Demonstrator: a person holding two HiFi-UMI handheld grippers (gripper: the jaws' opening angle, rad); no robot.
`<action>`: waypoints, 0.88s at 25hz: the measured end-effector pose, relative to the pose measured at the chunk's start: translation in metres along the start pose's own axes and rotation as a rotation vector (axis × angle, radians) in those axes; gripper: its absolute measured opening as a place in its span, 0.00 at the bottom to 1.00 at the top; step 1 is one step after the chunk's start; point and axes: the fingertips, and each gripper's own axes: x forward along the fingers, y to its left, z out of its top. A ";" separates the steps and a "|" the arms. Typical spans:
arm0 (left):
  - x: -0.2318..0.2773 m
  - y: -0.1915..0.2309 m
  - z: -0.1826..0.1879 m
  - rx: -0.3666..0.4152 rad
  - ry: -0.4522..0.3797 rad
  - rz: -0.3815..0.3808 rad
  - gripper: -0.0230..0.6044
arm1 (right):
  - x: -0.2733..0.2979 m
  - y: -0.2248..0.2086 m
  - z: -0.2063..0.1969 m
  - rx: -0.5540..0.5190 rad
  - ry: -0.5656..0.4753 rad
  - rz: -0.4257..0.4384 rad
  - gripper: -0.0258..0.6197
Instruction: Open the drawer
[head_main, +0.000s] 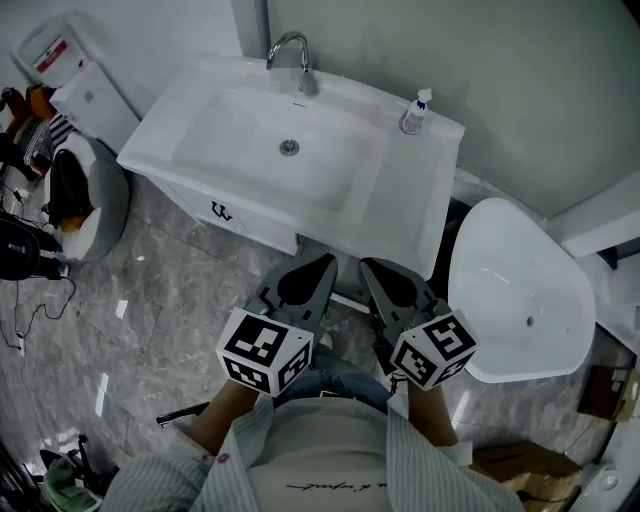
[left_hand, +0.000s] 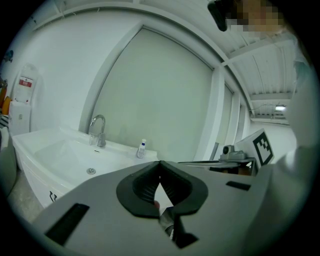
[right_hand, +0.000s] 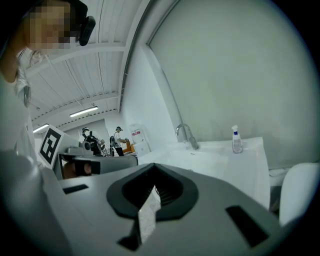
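Observation:
The drawer front (head_main: 238, 221) is the white panel under the wash basin (head_main: 200, 150), and it sits flush with the cabinet. My left gripper (head_main: 326, 264) is shut with nothing between its jaws. It hovers close to my body, just short of the cabinet's right end. Beside it, my right gripper (head_main: 369, 266) is also shut and empty. In the left gripper view the left gripper (left_hand: 160, 163) points past the basin (left_hand: 60, 150). In the right gripper view the right gripper (right_hand: 152, 166) has its dark pads pressed together, with the basin (right_hand: 220, 155) beyond.
A chrome tap (head_main: 293, 58) and a small bottle (head_main: 416, 111) stand on the basin top. A white bowl-shaped fixture (head_main: 520, 290) sits close on the right. Bags (head_main: 85, 195) and cables lie on the grey floor at left; a cardboard box (head_main: 525, 468) sits at bottom right.

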 end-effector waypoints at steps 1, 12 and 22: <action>0.000 -0.001 -0.001 0.001 0.000 0.000 0.06 | 0.000 0.000 -0.001 0.001 0.001 0.001 0.04; -0.003 0.000 -0.003 0.004 -0.004 0.001 0.06 | 0.001 0.003 -0.005 0.007 0.008 0.007 0.04; -0.007 0.004 -0.001 -0.003 -0.009 0.002 0.06 | 0.005 0.006 -0.004 0.004 0.019 0.011 0.04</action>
